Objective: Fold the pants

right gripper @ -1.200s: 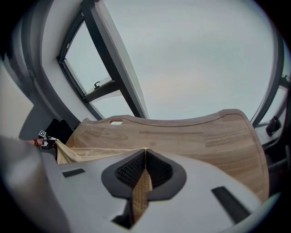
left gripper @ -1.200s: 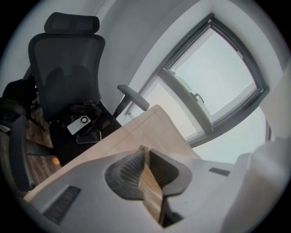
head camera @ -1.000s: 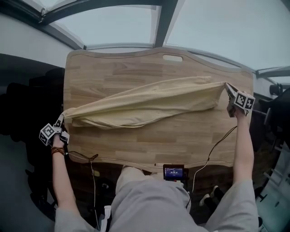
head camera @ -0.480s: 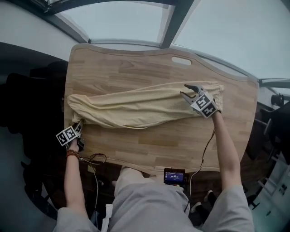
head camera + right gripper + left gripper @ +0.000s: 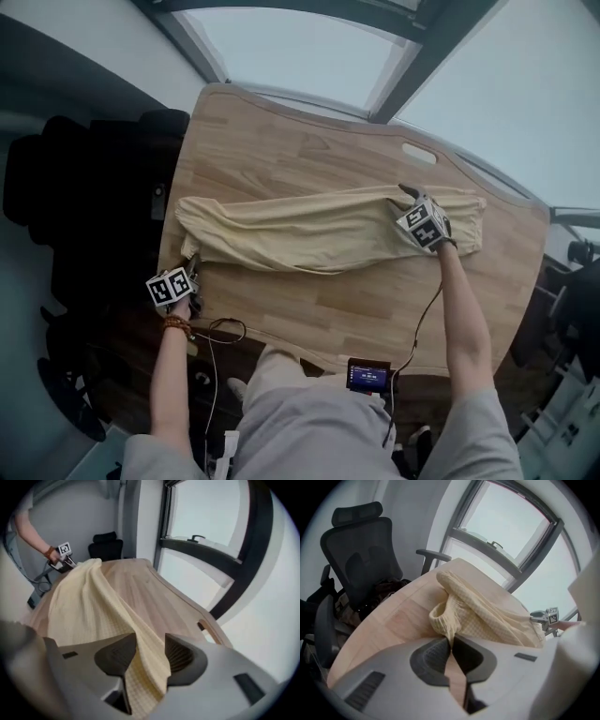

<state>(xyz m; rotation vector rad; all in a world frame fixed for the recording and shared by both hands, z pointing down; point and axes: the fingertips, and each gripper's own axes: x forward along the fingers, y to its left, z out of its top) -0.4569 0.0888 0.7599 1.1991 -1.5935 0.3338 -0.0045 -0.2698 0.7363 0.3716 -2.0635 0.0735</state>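
The pants (image 5: 309, 234) are soft and floppy, so grab the edges. The left claw (image 5: 451, 640) has just shut on their end. The right claw (image 5: 151, 644) has just been opening around a fold.

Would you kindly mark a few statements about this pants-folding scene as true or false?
1. The pants lie stretched out along the wooden table. True.
2. The left gripper is shut on one end of the pants. True.
3. The right gripper is clamped tight on the pants. False: its jaws stand apart, having just been opening, with cloth between them.
4. The pants are dark blue. False: they are pale yellow.
5. A black office chair stands beside the table. True.
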